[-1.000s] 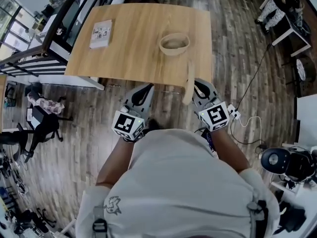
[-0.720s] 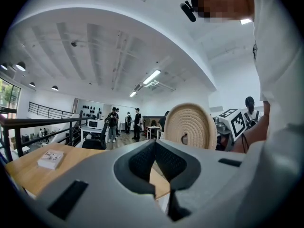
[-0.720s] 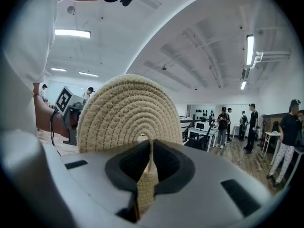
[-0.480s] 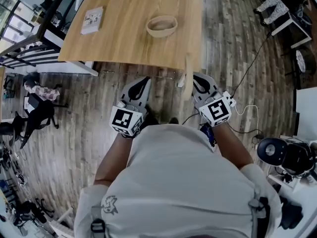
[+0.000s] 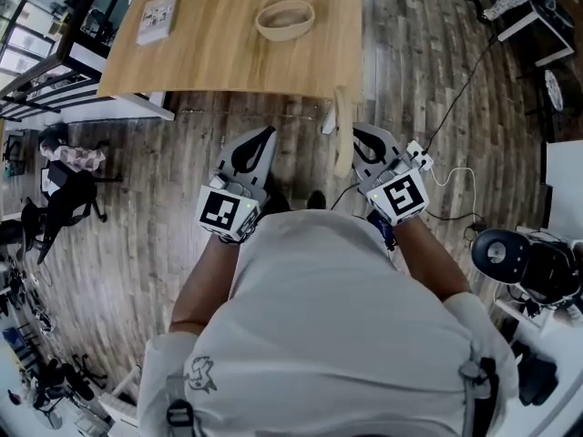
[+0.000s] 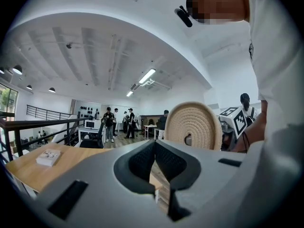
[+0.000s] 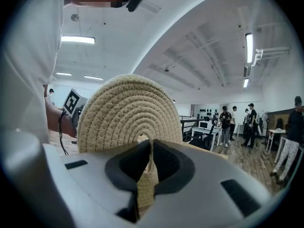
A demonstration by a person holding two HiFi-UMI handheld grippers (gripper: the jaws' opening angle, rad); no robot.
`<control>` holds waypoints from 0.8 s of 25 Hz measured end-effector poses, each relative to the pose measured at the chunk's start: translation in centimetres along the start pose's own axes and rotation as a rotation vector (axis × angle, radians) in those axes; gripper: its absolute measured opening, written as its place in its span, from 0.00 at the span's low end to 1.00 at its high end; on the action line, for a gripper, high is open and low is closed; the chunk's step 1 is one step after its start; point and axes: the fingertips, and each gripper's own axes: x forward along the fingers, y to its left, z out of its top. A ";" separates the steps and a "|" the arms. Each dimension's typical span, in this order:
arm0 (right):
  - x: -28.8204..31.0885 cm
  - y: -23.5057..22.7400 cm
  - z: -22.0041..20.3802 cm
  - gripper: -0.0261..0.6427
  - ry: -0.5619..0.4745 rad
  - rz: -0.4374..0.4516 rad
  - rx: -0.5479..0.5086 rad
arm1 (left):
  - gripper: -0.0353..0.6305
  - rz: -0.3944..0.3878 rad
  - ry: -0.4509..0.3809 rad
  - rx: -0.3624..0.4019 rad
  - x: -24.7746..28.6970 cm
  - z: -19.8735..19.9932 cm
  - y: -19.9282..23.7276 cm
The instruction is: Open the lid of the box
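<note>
Beside the wooden table (image 5: 219, 57), my right gripper (image 5: 355, 139) clamps the woven lid (image 5: 342, 121); my left gripper (image 5: 264, 137) is closed, empty.

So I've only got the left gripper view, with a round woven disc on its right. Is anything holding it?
Observer: Yes. The right gripper has its jaws shut on the rim of that woven lid.
Operator: And the basket it belongs to?
Observer: The basket sits uncovered on the table, apart from the lid.
</note>
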 end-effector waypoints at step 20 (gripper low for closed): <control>-2.1 2.3 -0.8 0.08 -0.005 0.050 -0.015 | 0.06 -0.010 0.019 -0.016 -0.1 -1.1 -2.2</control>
